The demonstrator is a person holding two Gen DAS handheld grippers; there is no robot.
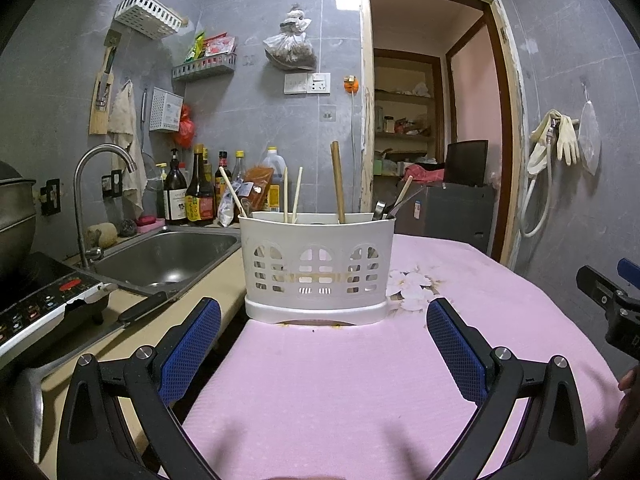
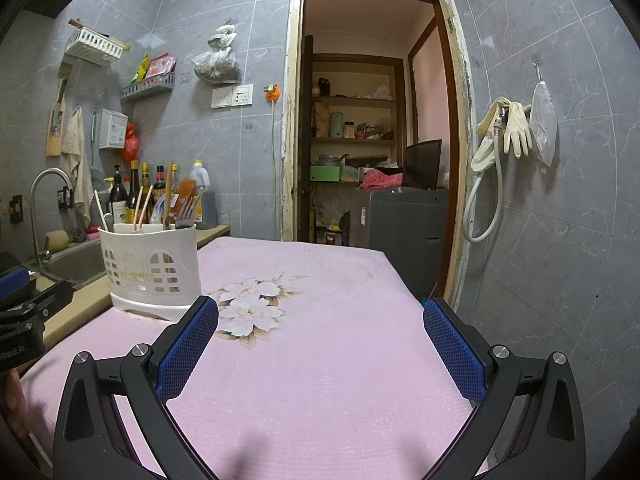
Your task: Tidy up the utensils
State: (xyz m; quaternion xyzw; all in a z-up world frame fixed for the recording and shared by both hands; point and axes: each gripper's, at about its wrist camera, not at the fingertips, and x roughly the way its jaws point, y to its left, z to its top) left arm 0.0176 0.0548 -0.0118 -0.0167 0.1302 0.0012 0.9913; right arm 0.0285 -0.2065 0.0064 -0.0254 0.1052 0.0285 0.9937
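White perforated plastic utensil holder (image 1: 318, 264) w/ chopsticks (image 1: 297, 194) & fork (image 2: 187, 213) stands upright at pink mat's (image 1: 340, 380) left edge. Left gripper (image 1: 324, 344) & right gripper (image 2: 320, 344): jaws spread, empty.

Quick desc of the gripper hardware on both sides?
Identical builds: left gripper and right gripper have black angular linkage frames with silver pivot bolts and blue mesh-textured pads. No cables visible. The left unit's body carries white lettering, partly cut off.

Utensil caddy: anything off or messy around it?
Yes. The white caddy has a brownish stain band across its front, and orange-brown residue on the pink cloth at its base. Chopsticks lean at mixed angles; nothing spilled.
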